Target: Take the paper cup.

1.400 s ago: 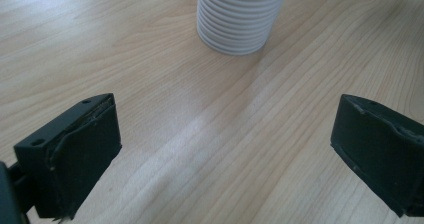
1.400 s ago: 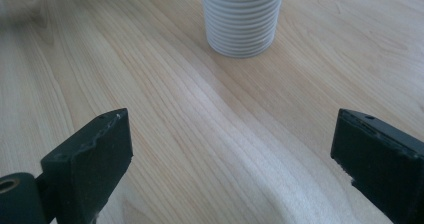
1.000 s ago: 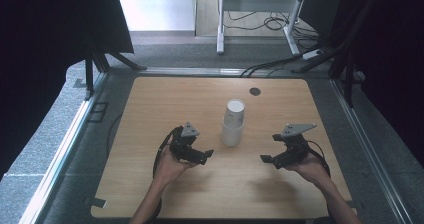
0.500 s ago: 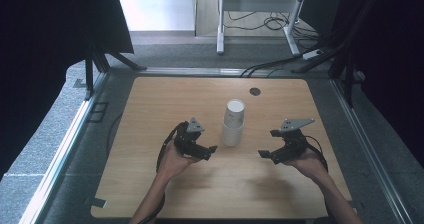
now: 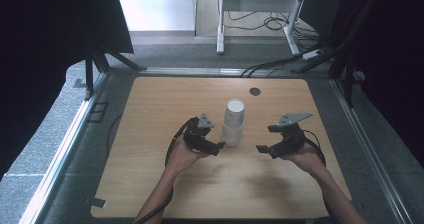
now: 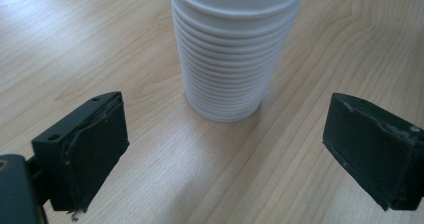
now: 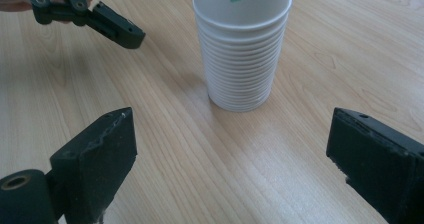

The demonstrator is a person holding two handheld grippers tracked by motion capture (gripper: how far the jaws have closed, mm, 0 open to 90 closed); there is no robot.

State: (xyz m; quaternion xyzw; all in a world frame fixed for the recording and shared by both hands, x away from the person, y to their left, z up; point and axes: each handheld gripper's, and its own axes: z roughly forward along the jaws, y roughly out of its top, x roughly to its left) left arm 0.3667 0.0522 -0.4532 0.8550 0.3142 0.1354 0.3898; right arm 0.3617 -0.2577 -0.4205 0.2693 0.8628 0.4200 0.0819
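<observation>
A stack of white paper cups (image 5: 233, 124) stands upright at the middle of the wooden table (image 5: 150, 109); the top cup bears a green leaf print. My left gripper (image 5: 218, 140) is just left of the stack's base, open, and its jaws have just been closing a little. In the left gripper view the stack (image 6: 232, 59) rises close ahead of that gripper (image 6: 225, 149), untouched by the pads. My right gripper (image 5: 266, 139) is open a short way right of the stack, its jaws also just closing slightly. In the right gripper view this gripper (image 7: 235, 169) faces the stack (image 7: 242, 49), with the left gripper (image 7: 107, 26) beyond.
A small dark round hole (image 5: 255, 91) marks the table's far side. Cables trail from both grippers over the wood. Beyond the far edge stand a white metal frame (image 5: 220, 24) and floor cables; black curtains hang at both sides.
My left gripper has moved right, closer to the base of the cup stack. The right gripper has shifted only slightly. The stack has not moved.
</observation>
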